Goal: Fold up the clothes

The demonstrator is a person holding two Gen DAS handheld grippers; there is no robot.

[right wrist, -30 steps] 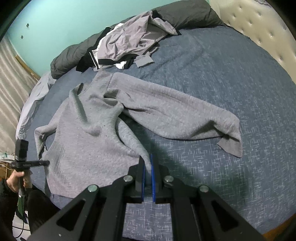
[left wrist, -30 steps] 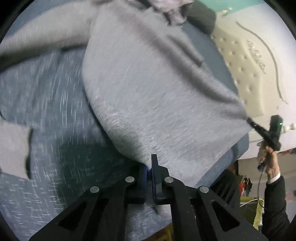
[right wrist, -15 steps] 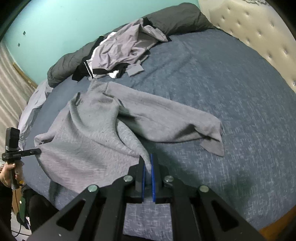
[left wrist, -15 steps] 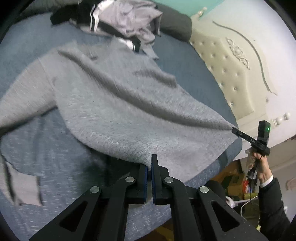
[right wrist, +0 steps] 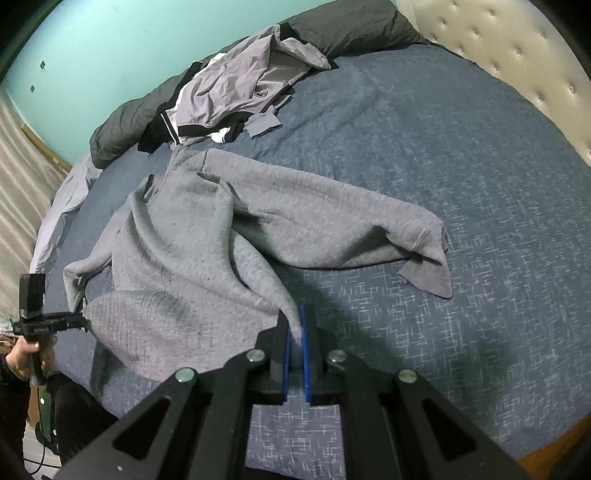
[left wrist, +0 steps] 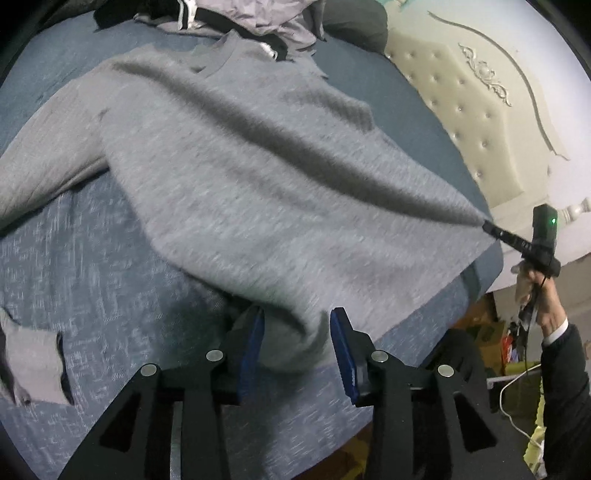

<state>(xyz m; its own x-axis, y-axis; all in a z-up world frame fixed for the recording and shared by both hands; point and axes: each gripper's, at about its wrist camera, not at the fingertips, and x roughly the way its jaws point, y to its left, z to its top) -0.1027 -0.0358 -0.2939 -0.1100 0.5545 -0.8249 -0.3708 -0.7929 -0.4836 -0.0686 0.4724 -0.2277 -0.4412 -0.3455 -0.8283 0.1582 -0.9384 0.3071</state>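
Grey knit sweatshirt (left wrist: 258,192) lies spread on the blue bed cover (right wrist: 461,184), hem toward the near edge of the bed, collar toward the far side where a pile of other clothes (right wrist: 240,92) sits against a dark pillow (right wrist: 351,29). Long axis runs from near edge to far side.

Left gripper (left wrist: 297,350): jaws opening, blue pads apart, the hem corner between them, slack and sagging, not pressed. Right gripper (right wrist: 294,347): pads together, clamped on the other hem corner, cloth pulled into a taut peak there. From the left wrist view a straight tension ridge runs across the body to the right gripper, near the bed's edge by the tufted cream headboard (left wrist: 480,122).

One sleeve (right wrist: 351,229) lies out toward the headboard side, cuff flopped over; the other sleeve trails off the opposite way.

Fabric is thick, ribbed, matte and soft, and looks likely to drape rather than hold a crease. Bed cover is a woven blue with pale flecks.

Judgement: hem is being laid out flat; the left corner is just let go, the right corner comes next. The right hand is nearer the spread sleeve.
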